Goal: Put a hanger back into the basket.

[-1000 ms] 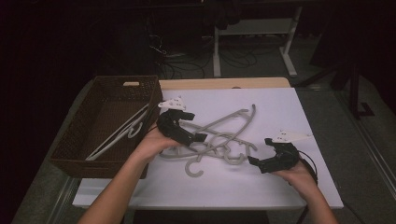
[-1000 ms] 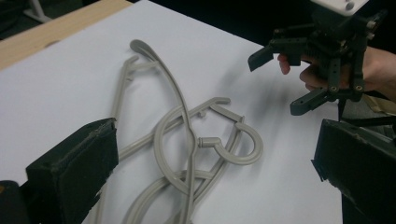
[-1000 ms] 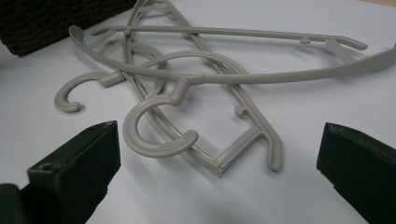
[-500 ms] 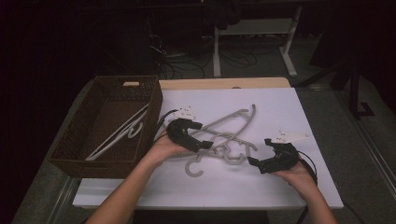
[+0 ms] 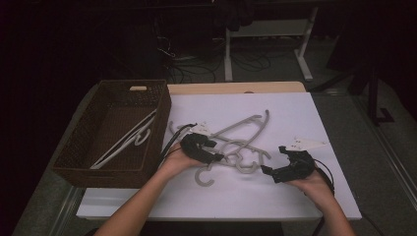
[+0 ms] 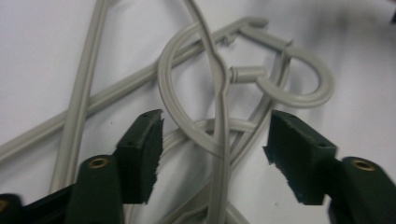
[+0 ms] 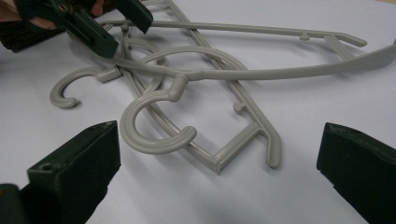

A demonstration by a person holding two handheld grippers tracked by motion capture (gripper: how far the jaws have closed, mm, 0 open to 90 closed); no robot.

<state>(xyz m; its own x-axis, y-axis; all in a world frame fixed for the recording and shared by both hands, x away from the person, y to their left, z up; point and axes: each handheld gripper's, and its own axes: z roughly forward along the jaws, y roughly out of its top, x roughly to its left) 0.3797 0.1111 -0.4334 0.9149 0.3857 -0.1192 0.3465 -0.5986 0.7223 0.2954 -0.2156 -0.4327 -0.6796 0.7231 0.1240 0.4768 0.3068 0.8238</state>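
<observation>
Since a second ago, left hand-held gripper (image 5: 216, 156) has dropped rightward onto the grey hangers (image 5: 236, 147) mid-bench (image 5: 295, 113), jaws released astride a hook (image 6: 187, 112). Right hand-held gripper (image 5: 268, 169) rests near-right, jaws released, facing another hook (image 7: 154, 126).

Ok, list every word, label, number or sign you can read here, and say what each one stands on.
None can be read.
Plate on the left claw: small dark marks, too small and blurred to read.
Plate on the right claw: small dark marks, likewise unreadable.
Grey hangers: no lettering shows.
Wicker basket: no label shows.
</observation>
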